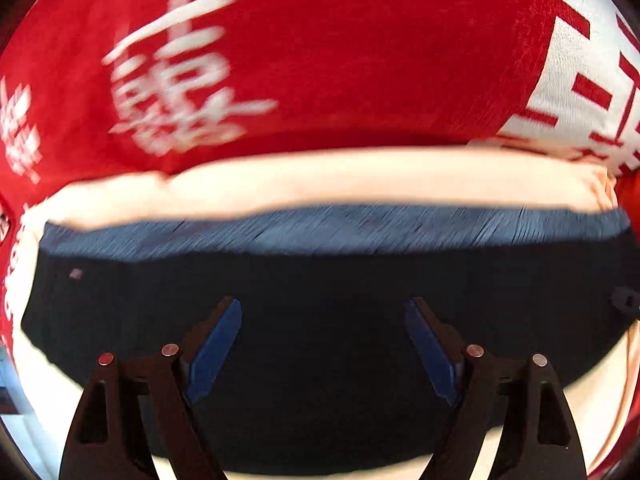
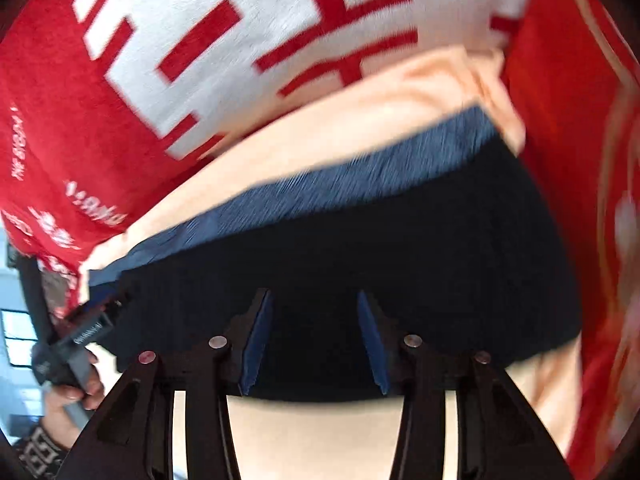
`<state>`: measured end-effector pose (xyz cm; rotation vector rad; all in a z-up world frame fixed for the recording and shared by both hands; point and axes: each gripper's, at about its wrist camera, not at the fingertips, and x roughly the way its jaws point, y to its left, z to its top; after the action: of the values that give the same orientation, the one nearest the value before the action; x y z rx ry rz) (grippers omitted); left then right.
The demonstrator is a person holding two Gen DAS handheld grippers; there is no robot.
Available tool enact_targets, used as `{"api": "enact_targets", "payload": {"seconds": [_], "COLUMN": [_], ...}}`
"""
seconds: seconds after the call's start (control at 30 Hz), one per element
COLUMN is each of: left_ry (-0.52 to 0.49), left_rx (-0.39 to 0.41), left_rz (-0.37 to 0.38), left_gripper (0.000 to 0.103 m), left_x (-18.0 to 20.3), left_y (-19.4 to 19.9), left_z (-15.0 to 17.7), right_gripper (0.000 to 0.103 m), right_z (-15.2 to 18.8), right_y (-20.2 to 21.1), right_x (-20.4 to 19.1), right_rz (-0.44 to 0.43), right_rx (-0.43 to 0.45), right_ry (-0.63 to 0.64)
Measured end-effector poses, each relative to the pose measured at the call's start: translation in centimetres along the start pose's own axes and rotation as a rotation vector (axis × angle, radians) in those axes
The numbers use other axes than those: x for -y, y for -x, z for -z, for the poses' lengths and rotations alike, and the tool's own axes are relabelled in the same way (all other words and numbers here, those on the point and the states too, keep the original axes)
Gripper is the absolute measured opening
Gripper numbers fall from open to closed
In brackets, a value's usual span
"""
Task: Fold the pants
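Observation:
The dark navy pants [image 1: 320, 320] lie folded into a wide band, with a lighter blue strip [image 1: 340, 228] along the far edge. They rest on a pale peach cloth [image 1: 320, 180]. My left gripper [image 1: 322, 312] is open and empty, its blue pads just above the pants' middle. In the right wrist view the pants [image 2: 360, 272] run slanted from lower left to upper right. My right gripper [image 2: 314, 304] is open and empty over their near edge. Both views are blurred by motion.
A red cloth with white characters [image 1: 280, 60] covers the surface beyond the pants, with a white patch bearing red strokes [image 2: 260, 40]. The left hand holding the other gripper's handle [image 2: 76, 360] shows at the lower left of the right wrist view.

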<state>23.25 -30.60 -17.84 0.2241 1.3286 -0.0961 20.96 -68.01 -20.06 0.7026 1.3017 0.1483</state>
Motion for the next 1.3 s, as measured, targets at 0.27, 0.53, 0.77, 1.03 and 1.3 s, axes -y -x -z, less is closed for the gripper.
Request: {"api": "enact_targets", "payload": {"seconds": [0.27, 0.53, 0.77, 1.03, 1.3], "left_ry": [0.041, 0.058, 0.032, -0.007, -0.058], "left_rx": [-0.032, -0.023, 0.002, 0.023, 0.027], "left_rz": [-0.046, -0.142, -0.032, 0.029, -0.007], "left_gripper": [0.085, 0.085, 0.089, 0.089, 0.089], "left_x": [-11.7, -25.3, -30.8, -32.1, -31.6], "left_y": [0.9, -1.7, -4.6, -5.2, -4.4], "left_z": [4.8, 6.8, 8.5, 8.5, 8.6], "right_gripper": [0.048, 0.049, 0.049, 0.009, 0.008], "right_z": [8.6, 15.7, 17.2, 14.4, 17.7], "right_y": [-2.9, -12.5, -16.9, -16.4, -17.2], "right_x": [-9.6, -22.7, -26.4, -27.6, -26.8], "right_rz": [-0.178, -0.42, -0.48, -0.406, -0.251], "right_rx": [-0.084, -0.213, -0.189, -0.161, -0.189], "right_ry": [-0.013, -0.081, -0.144, -0.133, -0.114]}}
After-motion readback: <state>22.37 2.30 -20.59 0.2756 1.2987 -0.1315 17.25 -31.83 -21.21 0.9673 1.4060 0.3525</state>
